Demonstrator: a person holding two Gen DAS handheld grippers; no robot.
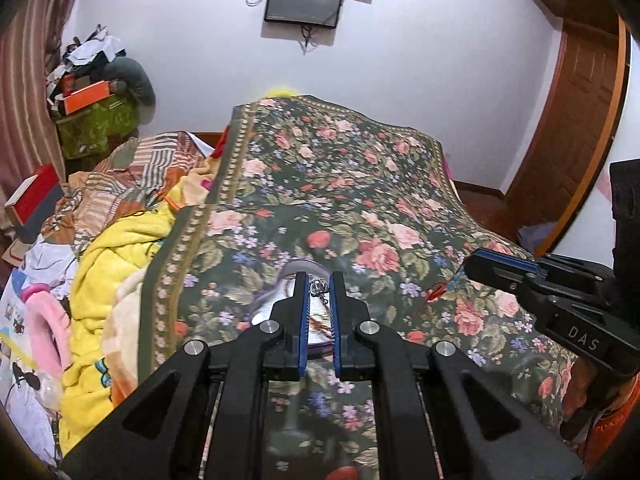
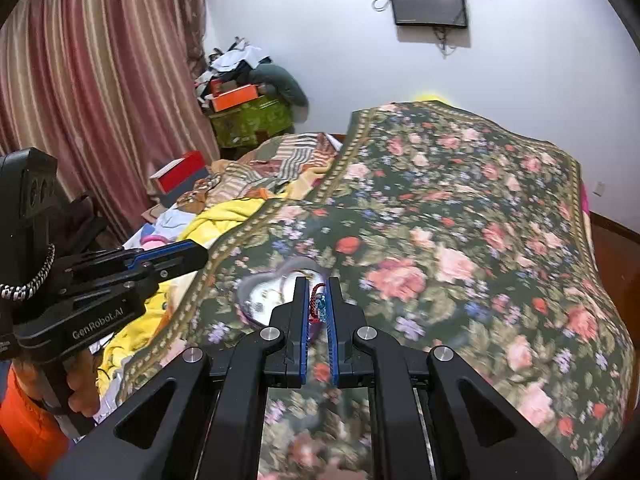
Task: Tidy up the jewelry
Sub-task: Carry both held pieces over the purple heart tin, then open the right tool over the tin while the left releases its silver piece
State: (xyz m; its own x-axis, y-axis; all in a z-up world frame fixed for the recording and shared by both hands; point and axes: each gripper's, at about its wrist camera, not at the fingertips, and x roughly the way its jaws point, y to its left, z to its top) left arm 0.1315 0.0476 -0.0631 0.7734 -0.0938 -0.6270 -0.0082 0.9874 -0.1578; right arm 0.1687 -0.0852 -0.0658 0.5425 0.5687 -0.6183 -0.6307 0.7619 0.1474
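We look across a bed covered by a floral spread (image 1: 360,200). At far left hangs a striped curtain (image 2: 92,80); beside it a heap of clothes and an orange box (image 1: 86,96) sit on a green-covered stand. A red box (image 2: 182,174) lies at the bed's left edge, then a striped quilt (image 1: 144,168) and a yellow blanket (image 1: 116,264). On the white wall ahead hangs a dark screen (image 1: 305,0), and at far right stands a wooden door (image 1: 576,120).

On the spread lies a heart-shaped box (image 2: 262,292), open, with jewelry inside that we cannot make out clearly.

Our left gripper (image 1: 319,286) is clenched on a silvery chain (image 1: 319,289) with a small charm, hanging over the box. In the right wrist view, our right gripper (image 2: 319,292) is clenched on a red beaded bracelet (image 2: 315,300) with something blue on it, just above the box's right side. A red thread (image 1: 434,292) dangles under the right gripper in the left wrist view.
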